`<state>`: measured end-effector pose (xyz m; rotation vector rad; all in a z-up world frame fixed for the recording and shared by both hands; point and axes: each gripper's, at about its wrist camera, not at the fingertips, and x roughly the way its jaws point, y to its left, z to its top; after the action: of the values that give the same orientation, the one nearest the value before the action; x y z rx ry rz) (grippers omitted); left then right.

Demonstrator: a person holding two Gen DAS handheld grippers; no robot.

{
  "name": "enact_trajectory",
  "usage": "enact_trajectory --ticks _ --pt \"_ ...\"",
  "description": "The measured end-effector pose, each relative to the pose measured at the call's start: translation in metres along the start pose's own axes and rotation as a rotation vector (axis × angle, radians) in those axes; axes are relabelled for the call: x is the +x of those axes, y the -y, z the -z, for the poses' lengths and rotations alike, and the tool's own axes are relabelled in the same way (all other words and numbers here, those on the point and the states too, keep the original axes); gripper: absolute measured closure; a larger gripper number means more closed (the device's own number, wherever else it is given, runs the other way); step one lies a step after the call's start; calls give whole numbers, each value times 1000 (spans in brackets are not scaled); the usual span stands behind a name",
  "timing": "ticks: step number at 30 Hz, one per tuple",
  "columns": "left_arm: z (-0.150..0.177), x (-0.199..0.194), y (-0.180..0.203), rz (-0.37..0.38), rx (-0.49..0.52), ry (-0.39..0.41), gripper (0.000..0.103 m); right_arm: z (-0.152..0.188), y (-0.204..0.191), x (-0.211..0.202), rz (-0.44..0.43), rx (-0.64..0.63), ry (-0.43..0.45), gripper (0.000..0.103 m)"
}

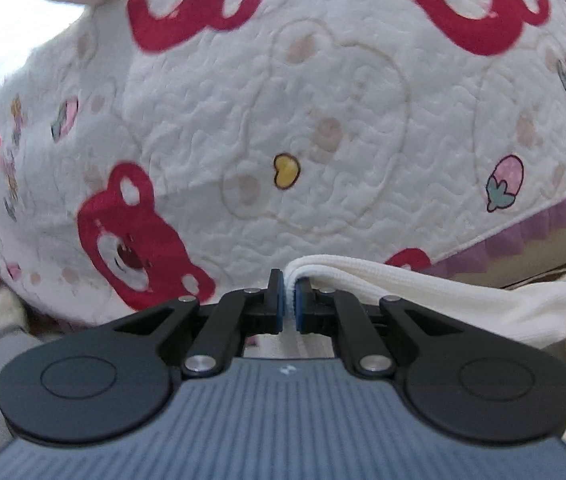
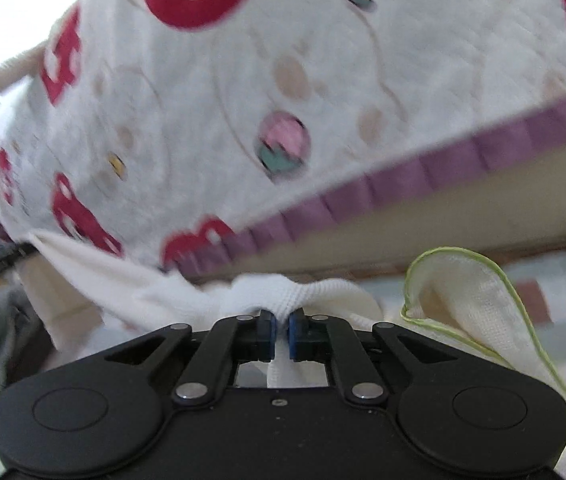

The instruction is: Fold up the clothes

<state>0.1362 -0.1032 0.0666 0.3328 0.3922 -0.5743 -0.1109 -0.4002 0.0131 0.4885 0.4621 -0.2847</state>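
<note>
A: Left hand-held gripper [image 1: 287,298] was pinched narrow on a folded edge of the white ribbed garment [image 1: 423,292], cloth trailing off to its right.

B: Right hand-held gripper [image 2: 281,330] likewise clamped a bunched part of that garment [image 2: 315,296]. Garment hung at the near edge of the bed, over the bear-print quilt [image 2: 203,120] with its purple frill [image 2: 443,168].

A: A green-edged towel [image 2: 483,300] lay just beside the right gripper.

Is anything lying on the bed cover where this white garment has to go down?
Nothing visible does. Both the left gripper and right gripper are shut on the white garment; the bed cover ahead looks bare.
</note>
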Motion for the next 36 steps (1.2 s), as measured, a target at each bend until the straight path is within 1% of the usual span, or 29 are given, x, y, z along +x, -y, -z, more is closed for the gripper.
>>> enact_trajectory --ticks 3,5,7,10,13,16,18,20,21,22,23,24,25,26,27,29,30,31,32,34,35,36 --pt "12 13 0 8 20 -67 98 -15 -18 14 -8 -63 57 95" --pt "25 21 4 5 30 -107 98 -14 -25 23 -19 -92 101 95" --pt "37 30 7 3 38 -148 98 -11 -28 28 -19 -81 123 95" --pt "54 42 11 21 17 -204 98 -9 -29 28 -29 -49 142 95" --pt "65 50 15 32 5 -243 98 -16 -36 19 -38 -79 154 94" --pt "72 56 21 59 -11 -267 98 -32 -41 7 -73 -94 174 94" --pt "75 59 26 59 -10 -274 97 -45 -44 3 -91 -93 193 94" --pt "78 62 27 50 -15 -281 94 -53 -46 6 -120 -88 217 94" --pt "80 61 26 48 -26 -281 89 -56 -46 11 -129 -94 221 94" --pt "82 61 26 46 -36 -280 81 -56 -47 20 -117 -113 208 93" --pt "84 60 25 48 -47 -276 62 -55 -46 34 -52 -142 166 89" --pt "86 54 24 75 -59 -255 51 -50 -44 48 45 -160 112 76" --pt "90 49 23 106 -69 -238 49 -44 -41 57 140 -162 62 75" --pt "97 47 26 154 -69 -248 48 -35 -35 60 187 -135 28 75" --pt "104 45 29 202 -68 -258 47 -23 -25 56 190 -83 8 75" --pt "119 41 34 299 -67 -277 47 4 -6 37 156 -3 -20 75" --pt "126 39 36 347 -66 -286 47 20 2 23 150 14 -31 74" --pt "133 37 39 395 -66 -296 47 36 9 8 163 15 -46 74" --pt "140 36 42 441 -65 -307 47 52 16 -8 192 3 -64 74" --pt "157 46 55 513 -65 -352 47 81 27 -41 242 -26 -97 74" --pt "163 51 62 535 -69 -367 47 93 31 -59 284 -18 -136 72" --pt "166 56 67 549 -78 -377 47 103 32 -77 342 10 -194 71"
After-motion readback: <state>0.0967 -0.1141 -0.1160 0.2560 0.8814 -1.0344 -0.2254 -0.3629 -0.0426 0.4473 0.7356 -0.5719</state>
